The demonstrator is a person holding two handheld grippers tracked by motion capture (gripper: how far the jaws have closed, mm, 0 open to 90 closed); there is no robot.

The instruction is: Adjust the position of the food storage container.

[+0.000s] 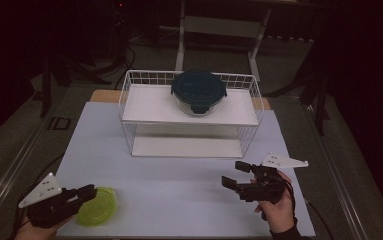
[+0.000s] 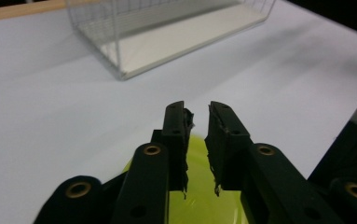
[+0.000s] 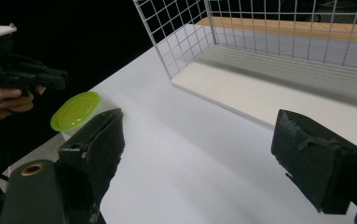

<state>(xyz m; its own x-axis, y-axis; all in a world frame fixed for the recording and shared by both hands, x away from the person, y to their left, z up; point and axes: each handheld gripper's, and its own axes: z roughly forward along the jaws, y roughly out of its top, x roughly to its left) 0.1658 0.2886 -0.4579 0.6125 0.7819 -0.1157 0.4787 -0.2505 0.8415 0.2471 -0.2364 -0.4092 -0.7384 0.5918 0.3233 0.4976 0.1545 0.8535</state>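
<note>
**Left claw over green lid, near-left corner**

Green lid (image 1: 97,206) lies flat on the surface (image 1: 179,190), near-left corner, directly under the left claw (image 1: 90,191). Jaws nearly together over the lid's top; looks like nothing pinched, though lid contact is hard to tell. Right claw (image 1: 235,176) spread wide, empty, well apart to the right. Wire rack (image 1: 129,100) with lidded container (image 1: 199,92) stands farther back. Left hand far nearer.

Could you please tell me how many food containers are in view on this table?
2: a lime-green lidded container at the table's near left corner, beside the left tongs, and a glass container with a dark teal lid on the wire rack's upper shelf.
</note>
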